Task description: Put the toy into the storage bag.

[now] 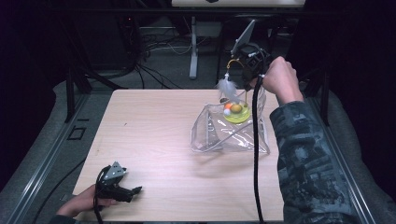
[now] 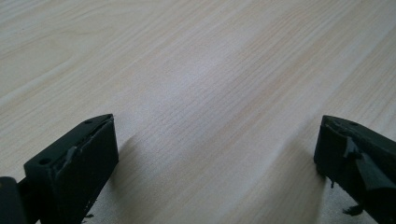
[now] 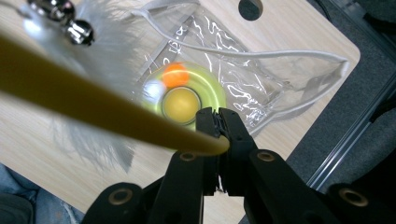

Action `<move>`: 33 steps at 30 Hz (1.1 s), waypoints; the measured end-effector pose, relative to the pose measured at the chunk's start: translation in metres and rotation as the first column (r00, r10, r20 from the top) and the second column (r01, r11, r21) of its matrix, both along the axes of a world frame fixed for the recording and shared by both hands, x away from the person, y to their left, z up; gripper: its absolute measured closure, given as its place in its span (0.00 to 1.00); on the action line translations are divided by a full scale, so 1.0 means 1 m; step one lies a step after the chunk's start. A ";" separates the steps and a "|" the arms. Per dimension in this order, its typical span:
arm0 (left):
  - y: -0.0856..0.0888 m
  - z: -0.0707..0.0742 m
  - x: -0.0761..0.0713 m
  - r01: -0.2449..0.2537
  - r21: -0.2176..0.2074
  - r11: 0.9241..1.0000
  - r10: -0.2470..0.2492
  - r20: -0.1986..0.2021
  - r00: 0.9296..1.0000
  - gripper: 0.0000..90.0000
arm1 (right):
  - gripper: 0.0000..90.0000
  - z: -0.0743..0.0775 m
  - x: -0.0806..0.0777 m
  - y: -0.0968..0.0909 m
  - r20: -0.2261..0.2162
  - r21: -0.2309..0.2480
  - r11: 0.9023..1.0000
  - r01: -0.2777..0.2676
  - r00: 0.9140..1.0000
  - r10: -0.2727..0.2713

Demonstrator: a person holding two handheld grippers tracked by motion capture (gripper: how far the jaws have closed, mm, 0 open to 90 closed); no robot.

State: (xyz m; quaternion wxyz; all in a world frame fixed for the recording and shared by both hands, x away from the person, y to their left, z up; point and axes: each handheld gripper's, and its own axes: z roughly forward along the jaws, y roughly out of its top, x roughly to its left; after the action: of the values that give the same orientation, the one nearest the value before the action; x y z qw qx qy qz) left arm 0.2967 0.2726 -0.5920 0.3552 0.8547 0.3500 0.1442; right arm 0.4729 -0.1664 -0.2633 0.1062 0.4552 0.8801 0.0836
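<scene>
The thing I am working with is a cat toy (image 1: 236, 110): a yellow-green round base with an orange ball, a white ball and a yellowish centre, and a thin yellow wand (image 3: 93, 109) rising from it, which arches over to a tuft of white feathers (image 1: 226, 87) and small silver bells (image 3: 70, 21). Its base sits in the mouth of a clear plastic bag (image 1: 224, 135) that lies crumpled on the right half of the wooden table (image 1: 154, 140), toward the far edge. My right hand (image 1: 280, 79) is raised above the far right part of the table, sleeve running back along the right edge, and it holds the right gripper (image 1: 246, 70) over the bag with the jaws pointing down at the toy. In the right gripper view the right gripper's (image 3: 217, 126) jaws are clenched together on the end of the yellow wand, with the base and the bag's white-edged opening directly below them. My left hand (image 1: 84, 200) rests at the near left corner of the table, with the left gripper (image 1: 133, 191) lying low on the wood and pointing to the right, well apart from the bag. In the left gripper view its jaws stand wide apart, released, with bare tabletop between them and nothing held.
</scene>
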 end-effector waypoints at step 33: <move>0.000 0.000 0.000 0.000 0.000 1.000 0.000 0.000 1.000 0.00 | 0.97 -0.102 0.005 -0.017 -0.138 -0.010 0.999 0.030 0.990 -0.031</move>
State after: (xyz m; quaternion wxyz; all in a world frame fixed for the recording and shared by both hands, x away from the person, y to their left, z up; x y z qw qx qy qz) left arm 0.2967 0.2726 -0.5920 0.3554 0.8547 0.3499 0.1441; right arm 0.4779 -0.1833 -0.3648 0.0483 0.4730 0.8785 0.0467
